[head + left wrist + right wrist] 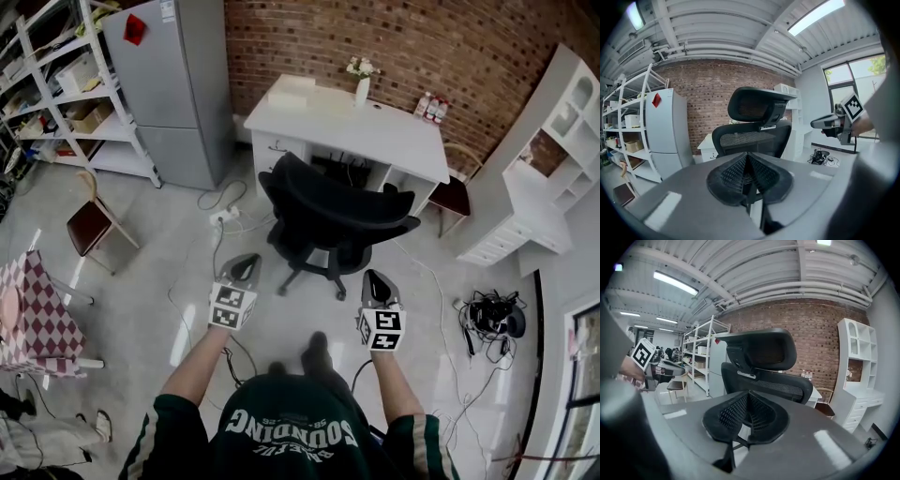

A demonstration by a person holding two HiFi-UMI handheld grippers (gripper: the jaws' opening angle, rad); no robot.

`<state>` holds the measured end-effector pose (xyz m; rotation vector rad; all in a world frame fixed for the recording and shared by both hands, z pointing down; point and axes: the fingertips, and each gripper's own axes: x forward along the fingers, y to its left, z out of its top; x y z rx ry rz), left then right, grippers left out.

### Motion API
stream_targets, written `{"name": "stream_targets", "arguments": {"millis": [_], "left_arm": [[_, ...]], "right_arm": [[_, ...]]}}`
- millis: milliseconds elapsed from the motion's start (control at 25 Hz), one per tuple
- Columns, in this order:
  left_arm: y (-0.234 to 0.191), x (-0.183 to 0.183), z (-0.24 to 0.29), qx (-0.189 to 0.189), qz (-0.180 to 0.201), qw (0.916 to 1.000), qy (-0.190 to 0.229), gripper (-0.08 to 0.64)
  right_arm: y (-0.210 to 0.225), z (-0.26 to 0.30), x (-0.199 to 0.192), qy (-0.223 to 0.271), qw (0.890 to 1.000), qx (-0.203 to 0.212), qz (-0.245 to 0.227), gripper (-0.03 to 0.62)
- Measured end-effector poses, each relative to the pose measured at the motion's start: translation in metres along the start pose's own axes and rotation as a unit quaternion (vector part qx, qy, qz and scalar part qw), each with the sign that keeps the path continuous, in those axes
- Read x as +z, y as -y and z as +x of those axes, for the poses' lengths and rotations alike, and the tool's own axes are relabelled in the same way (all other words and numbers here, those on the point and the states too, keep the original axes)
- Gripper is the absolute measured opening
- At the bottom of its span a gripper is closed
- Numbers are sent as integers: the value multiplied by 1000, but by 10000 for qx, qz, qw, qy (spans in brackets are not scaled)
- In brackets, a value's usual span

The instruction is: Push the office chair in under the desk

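Two grippers hover in the lower middle of the head view, the left gripper (243,272) and the right gripper (378,287). Each has its jaws pressed together with nothing between them. Just above them, at frame centre, stands the black office chair (333,217) (its back toward the grippers). It seems only partly under the white desk (375,131) above it.

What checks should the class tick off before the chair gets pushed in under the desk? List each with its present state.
1. Left hand-held gripper shut, empty: ok.
2. Right hand-held gripper shut, empty: ok.
3. Office chair back toward the person, seat toward desk: ok.
4. Grippers touching the chair: not ok, both short of it.
5. Power strip and cables clear of the chair's wheels: cannot tell.
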<state>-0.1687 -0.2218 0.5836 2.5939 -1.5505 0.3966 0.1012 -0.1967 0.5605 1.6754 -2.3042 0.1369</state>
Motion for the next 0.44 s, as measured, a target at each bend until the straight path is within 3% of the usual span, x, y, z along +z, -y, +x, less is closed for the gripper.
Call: {"name": "stream_targets", "arguments": {"millis": [440], "left_arm": [[-6, -4, 4, -28, -53, 10000, -4, 9]], "right_arm": [[-14, 9, 7, 42, 9999, 116, -15, 2]]}}
